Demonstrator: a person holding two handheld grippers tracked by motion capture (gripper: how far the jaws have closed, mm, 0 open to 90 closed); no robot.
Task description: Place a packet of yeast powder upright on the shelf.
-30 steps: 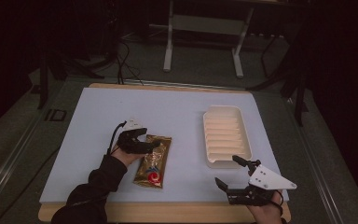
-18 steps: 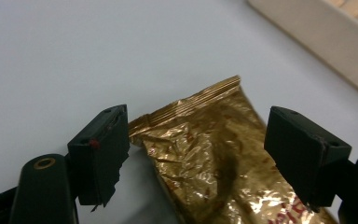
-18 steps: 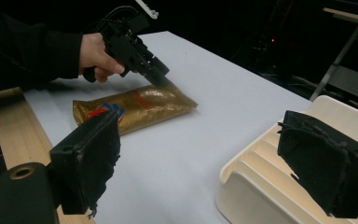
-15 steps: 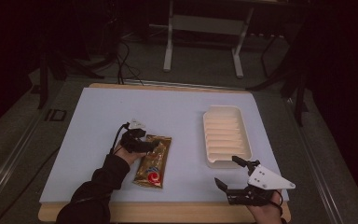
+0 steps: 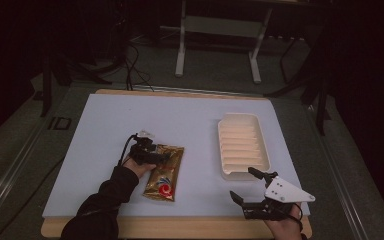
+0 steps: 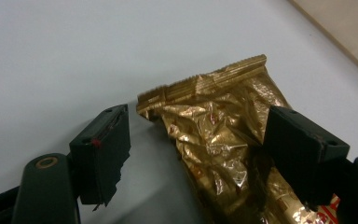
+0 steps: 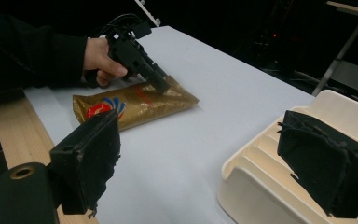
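Observation:
A crinkled gold snack pouch (image 5: pixel 164 176) with a red and blue logo lies flat on the pale mat (image 5: pixel 180 117). My left gripper (image 5: pixel 164 155) is at the pouch's far end. In the left gripper view this gripper (image 6: pixel 203 144) stands open. The sealed top of the pouch (image 6: pixel 219 112) lies between the jaws, the right one over the foil and the left one over bare mat. My right gripper (image 5: pixel 241 182) stands open near the front edge, just in front of a cream ribbed tray (image 5: pixel 242 145). Its own view shows the gripper (image 7: pixel 209 163) with nothing between the jaws, plus the tray (image 7: pixel 261 186) and the pouch (image 7: pixel 130 105).
The mat covers a wooden board whose front edge (image 5: pixel 180 227) shows beyond it. A metal stand (image 5: pixel 217 30) and cables lie on the dark floor behind the table. The person's dark sleeve (image 5: pixel 100 205) crosses the front left of the mat.
My left gripper has slid a little to the right, over the pouch's top end. The right gripper and the tray have hardly moved.

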